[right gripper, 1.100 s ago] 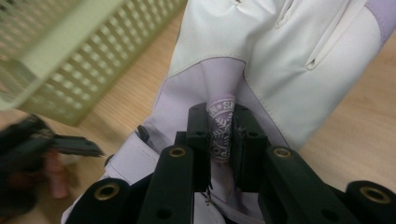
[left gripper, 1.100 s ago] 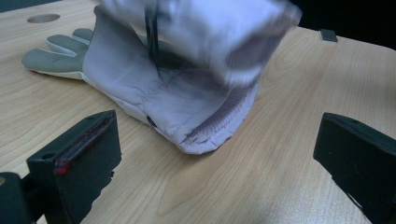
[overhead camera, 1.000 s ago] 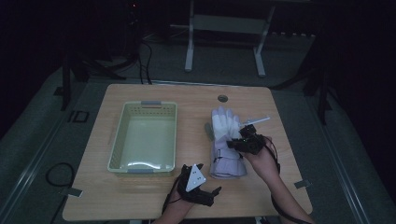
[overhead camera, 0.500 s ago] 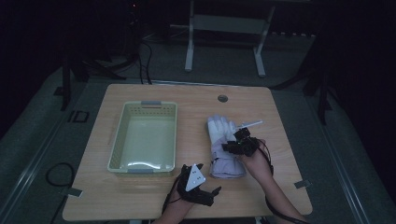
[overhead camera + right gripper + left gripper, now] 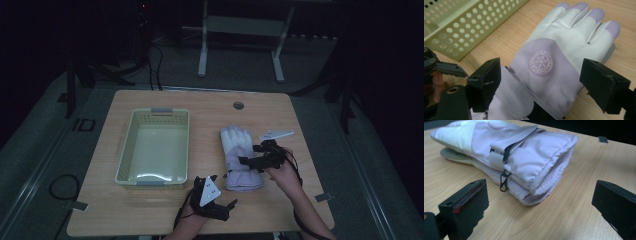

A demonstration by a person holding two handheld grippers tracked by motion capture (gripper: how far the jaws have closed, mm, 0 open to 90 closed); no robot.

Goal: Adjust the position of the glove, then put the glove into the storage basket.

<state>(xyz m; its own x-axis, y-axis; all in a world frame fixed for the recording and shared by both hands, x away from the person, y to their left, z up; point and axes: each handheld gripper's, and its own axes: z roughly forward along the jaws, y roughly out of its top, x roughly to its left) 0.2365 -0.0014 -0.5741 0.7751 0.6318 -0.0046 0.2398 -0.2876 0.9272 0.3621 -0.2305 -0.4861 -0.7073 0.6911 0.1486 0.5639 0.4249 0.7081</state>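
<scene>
The pair of lilac-and-white gloves [image 5: 238,157] lies stacked on the table [image 5: 310,130], right of centre in the high view, long axis running up the frame: fingertips toward the far edge, cuffs toward the person. The green basket [image 5: 156,114] sits just left of them, apart.

The right gripper [image 5: 251,161] hangs over the wrist part of the gloves, and its jaws have just been opening; in the right gripper view the fingers [image 5: 485,82] stand wide to either side of the top glove's snowflake badge, pressing on nothing. So the gloves lie directly beneath and ahead of that hand, the nearer one by far.

The left gripper [image 5: 221,189] waits at the bottom centre of the high view, just short of the cuffs. In the left gripper view its fingers [image 5: 467,203] are spread wide and empty, the cuff opening facing them.

The lower glove is mostly covered by the upper one, and whether the black clip at the cuffs joins the two is hard to tell, probably so.
</scene>
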